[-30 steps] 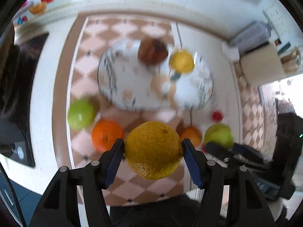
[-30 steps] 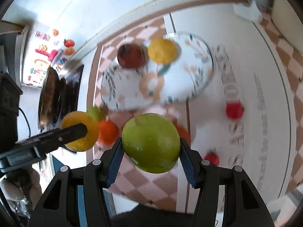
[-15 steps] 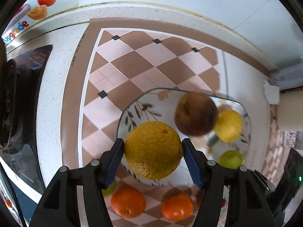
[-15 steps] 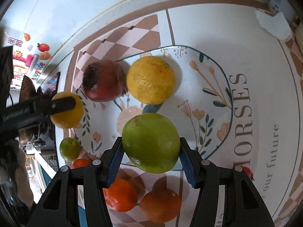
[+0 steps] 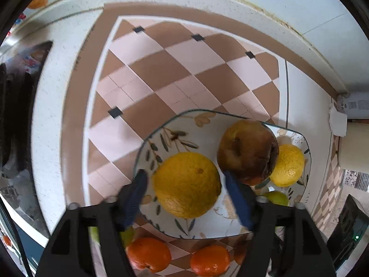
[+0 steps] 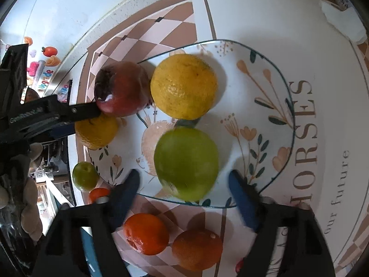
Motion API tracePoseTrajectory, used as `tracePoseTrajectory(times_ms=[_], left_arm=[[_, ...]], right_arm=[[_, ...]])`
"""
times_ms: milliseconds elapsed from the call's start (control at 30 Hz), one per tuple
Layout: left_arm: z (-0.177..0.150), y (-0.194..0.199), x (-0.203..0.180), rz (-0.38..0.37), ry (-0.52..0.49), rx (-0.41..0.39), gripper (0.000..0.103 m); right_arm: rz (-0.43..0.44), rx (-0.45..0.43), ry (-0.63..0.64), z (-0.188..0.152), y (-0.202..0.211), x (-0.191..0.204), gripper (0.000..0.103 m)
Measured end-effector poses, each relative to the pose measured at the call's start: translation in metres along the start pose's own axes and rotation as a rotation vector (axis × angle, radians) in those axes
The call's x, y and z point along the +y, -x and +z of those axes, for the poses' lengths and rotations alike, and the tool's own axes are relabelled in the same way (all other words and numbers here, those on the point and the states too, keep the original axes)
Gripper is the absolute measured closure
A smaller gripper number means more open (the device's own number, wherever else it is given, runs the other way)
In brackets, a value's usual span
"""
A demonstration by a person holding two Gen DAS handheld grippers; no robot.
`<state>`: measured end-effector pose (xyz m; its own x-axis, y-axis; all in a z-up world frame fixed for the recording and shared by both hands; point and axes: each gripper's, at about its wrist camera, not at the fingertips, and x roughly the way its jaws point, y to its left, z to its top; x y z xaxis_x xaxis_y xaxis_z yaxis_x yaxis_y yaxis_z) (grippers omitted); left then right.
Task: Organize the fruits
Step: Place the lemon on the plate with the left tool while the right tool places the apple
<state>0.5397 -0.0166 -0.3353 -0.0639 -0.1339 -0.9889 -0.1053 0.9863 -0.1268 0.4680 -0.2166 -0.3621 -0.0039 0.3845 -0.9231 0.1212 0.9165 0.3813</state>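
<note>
So both grippers are basically letting go at the same moment here, each over the plate [image 6: 272, 73]. Nearest the right gripper [image 6: 184, 182], the green apple [image 6: 186, 162] sits on the plate's near edge with the blue pads spread clear of it on both sides, visible gaps, so it's resting on the plate and not pinched. The jaws have just been opening, and a second ago they were clamped on that apple up in the air.

Same story on the left: the left gripper [image 5: 183, 183] has its pads apart around the big orange [image 5: 186, 184], which lies on the plate's left part. Its jaws have just been opening too. A second ago it was carrying that orange well short of the plate; now it's down on it.

My guess is they drop both fruits straight down and open gently so nothing rolls off the shallow rim.

Further in on the plate: the brownish-red pomegranate [image 6: 122, 90] right behind the orange, touching or nearly, and a yellow citrus [image 6: 184, 86] beside it toward the middle. Those two don't seem to have shifted.

Off the plate, just past its near edge, two tangerines [image 6: 146, 233] and a small green fruit [image 6: 84, 176] are waiting on the checkered mat [image 5: 175, 69]. I'd say those are next, so the job's roughly halfway.
</note>
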Motion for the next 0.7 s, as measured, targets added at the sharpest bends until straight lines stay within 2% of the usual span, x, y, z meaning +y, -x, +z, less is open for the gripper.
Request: tracePoseTrajectory(times_ms=[67, 167, 367, 467, 700], left_arm=[[-0.001, 0.007, 0.001, 0.011, -0.008, -0.021, 0.018], [-0.007, 0.018, 0.003, 0.036, -0.016, -0.046, 0.018], [-0.038, 0.047, 0.008, 0.099, -0.035, -0.137, 0.018], [-0.057, 0.056, 0.011, 0.13, -0.038, -0.166, 0.018], [-0.104, 0.082, 0.008, 0.139, -0.068, -0.23, 0.018]], right_arm=[[-0.017, -0.013, 0.014, -0.001, 0.007, 0.004, 0.018], [-0.098, -0.044, 0.044, -0.003, 0.018, 0.012, 0.011], [-0.237, -0.093, 0.083, -0.017, 0.044, 0.023, 0.011], [-0.257, -0.102, 0.083, -0.025, 0.053, 0.024, 0.011], [-0.275, -0.151, 0.08, -0.055, 0.081, 0.028, 0.011]])
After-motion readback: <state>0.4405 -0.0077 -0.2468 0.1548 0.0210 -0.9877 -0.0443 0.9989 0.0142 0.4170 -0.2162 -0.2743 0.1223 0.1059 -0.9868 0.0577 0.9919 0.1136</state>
